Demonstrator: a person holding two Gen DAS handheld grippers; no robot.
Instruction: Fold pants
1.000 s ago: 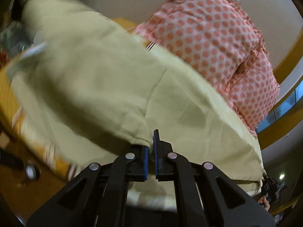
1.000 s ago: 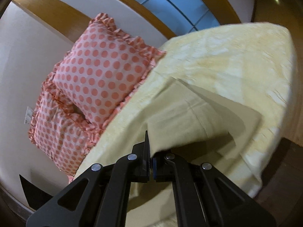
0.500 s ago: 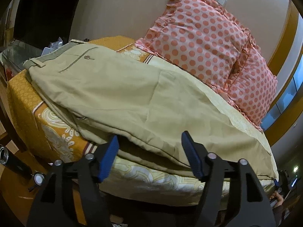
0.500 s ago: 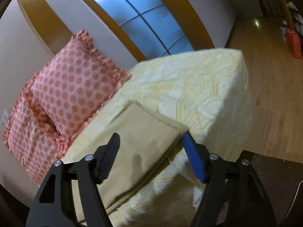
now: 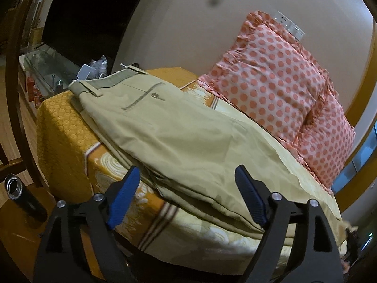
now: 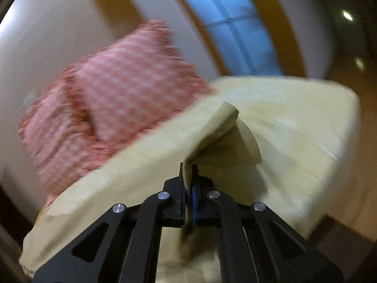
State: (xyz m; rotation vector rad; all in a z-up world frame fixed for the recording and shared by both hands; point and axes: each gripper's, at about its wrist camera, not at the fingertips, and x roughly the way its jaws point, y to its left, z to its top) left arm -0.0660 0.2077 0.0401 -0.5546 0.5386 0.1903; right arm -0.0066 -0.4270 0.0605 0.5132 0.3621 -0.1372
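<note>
Khaki pants [image 5: 179, 127] lie folded lengthwise on the bed, with the waistband and a buttoned back pocket at the far left. My left gripper [image 5: 188, 188] is open and empty, its blue pads on either side of the pants' near edge, a little short of it. In the blurred right wrist view my right gripper [image 6: 188, 176] is shut on the leg end of the pants [image 6: 221, 127] and lifts that cloth off the bed.
The bed [image 5: 61, 136] has an orange and yellow patterned cover. Two pink polka-dot pillows [image 5: 266, 80] lean on the wall behind. A dark metal bottle [image 5: 21, 195] stands on the wooden surface at the lower left. A glass table [image 5: 44, 68] with clutter is at the far left.
Both grippers let go of the pants and opened half a second ago. The left has stayed open and drawn back a little. The right has shut on the leg end and lifted it.
</note>
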